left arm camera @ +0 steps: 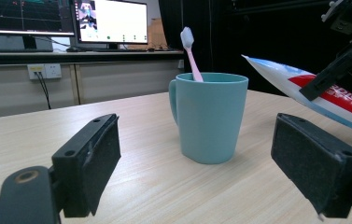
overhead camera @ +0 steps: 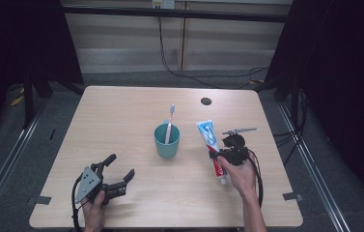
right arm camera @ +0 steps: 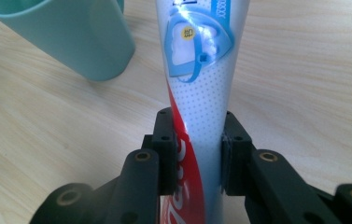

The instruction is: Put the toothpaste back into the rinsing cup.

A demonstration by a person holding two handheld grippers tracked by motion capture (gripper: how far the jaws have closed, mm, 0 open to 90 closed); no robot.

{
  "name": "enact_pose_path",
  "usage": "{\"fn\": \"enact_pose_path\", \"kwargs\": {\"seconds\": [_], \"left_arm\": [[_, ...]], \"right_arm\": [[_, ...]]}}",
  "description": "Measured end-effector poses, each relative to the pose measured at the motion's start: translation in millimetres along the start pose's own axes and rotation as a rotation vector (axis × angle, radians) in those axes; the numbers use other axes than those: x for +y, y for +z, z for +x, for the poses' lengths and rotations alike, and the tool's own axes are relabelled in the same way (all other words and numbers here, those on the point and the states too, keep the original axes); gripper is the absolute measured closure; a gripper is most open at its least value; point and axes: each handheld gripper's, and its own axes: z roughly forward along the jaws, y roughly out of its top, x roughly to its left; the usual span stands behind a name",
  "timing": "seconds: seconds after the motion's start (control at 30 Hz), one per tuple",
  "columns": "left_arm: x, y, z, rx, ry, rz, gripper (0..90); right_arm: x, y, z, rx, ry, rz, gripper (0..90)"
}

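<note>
Wooden table holds a teal cup with a pink toothbrush inside. Right of the cup, the right gripper squeezes the toothpaste tube, lifted and tilted. Picking up looks done; putting it in the cup looks left. Left of the cup, the left gripper waits with jaws apart.

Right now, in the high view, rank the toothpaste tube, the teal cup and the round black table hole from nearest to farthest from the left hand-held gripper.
1. Teal cup, up and right of the left hand-held gripper, mid-table.
2. Toothpaste tube, further right, clamped in the right hand-held gripper.
3. Round black table hole, near the far edge.
</note>
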Motion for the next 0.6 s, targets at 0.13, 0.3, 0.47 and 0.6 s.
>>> {"fn": "enact_pose_path", "kwargs": {"seconds": [0.13,0.3,0.47,0.6], "left_arm": [[0.0,0.2,-0.3,-0.003,-0.005,-0.003,15.6],[0.0,0.2,-0.4,-0.003,-0.006,-0.003,15.6],[0.0,0.2,-0.3,-0.003,-0.005,-0.002,15.6],[-0.1,0.2,-0.6,-0.001,-0.008,-0.004,15.6]], "right_arm": [[0.1,-0.9,-0.2,0.038,0.015,-0.058,72.5],[1.8,-3.7,2.6,0.048,-0.001,-0.113,72.6],[4.6,-7.2,3.7,0.057,-0.016,-0.161,72.6],[7.0,-11.6,5.6,0.08,-0.038,-0.207,72.6]]}}
